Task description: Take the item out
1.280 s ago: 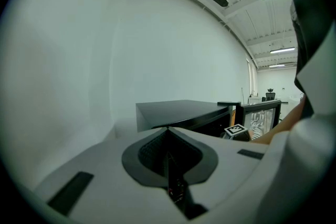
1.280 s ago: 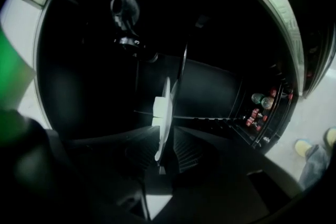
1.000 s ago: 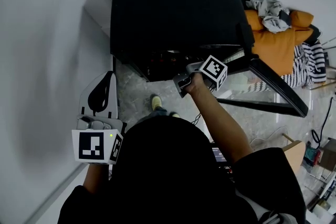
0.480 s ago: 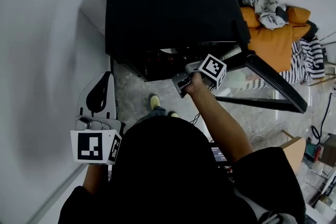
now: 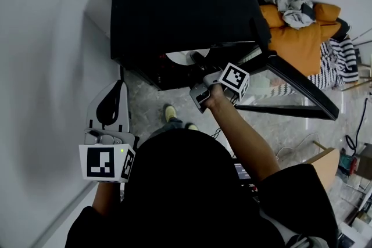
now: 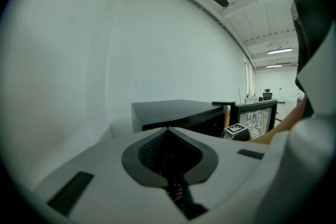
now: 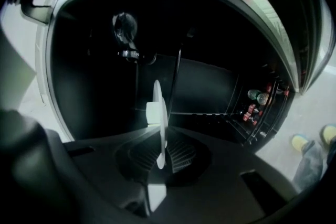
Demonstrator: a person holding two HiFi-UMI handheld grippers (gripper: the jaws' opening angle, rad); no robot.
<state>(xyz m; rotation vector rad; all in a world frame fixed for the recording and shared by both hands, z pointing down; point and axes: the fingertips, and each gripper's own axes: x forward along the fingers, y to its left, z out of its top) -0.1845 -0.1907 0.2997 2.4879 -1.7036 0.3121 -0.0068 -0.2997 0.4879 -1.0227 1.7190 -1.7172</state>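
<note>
A black oven-like cabinet [image 5: 174,3] stands with its glass door [image 5: 296,90] swung open to the right. At its opening shows a white plate [image 5: 181,57]. My right gripper [image 5: 200,69] reaches into the opening. In the right gripper view the plate [image 7: 157,99] stands edge-on between the two pads. The jaws are closing on its rim, and my right gripper [image 7: 160,134] holds it inside the dark interior. My left gripper [image 5: 110,104] hangs at the lower left, away from the cabinet, its jaws together and empty [image 6: 168,131].
A white wall runs along the left. Right of the cabinet lie an orange cushion [image 5: 299,38] with clothes on it and a striped cloth [image 5: 343,64]. Small bottles [image 7: 260,98] sit on a rack inside the cabinet. A person's shoe [image 5: 172,113] is on the stone floor below.
The white plate has come into sight at the cabinet's opening. My right gripper has shifted slightly left at the opening. The left gripper has not moved.
</note>
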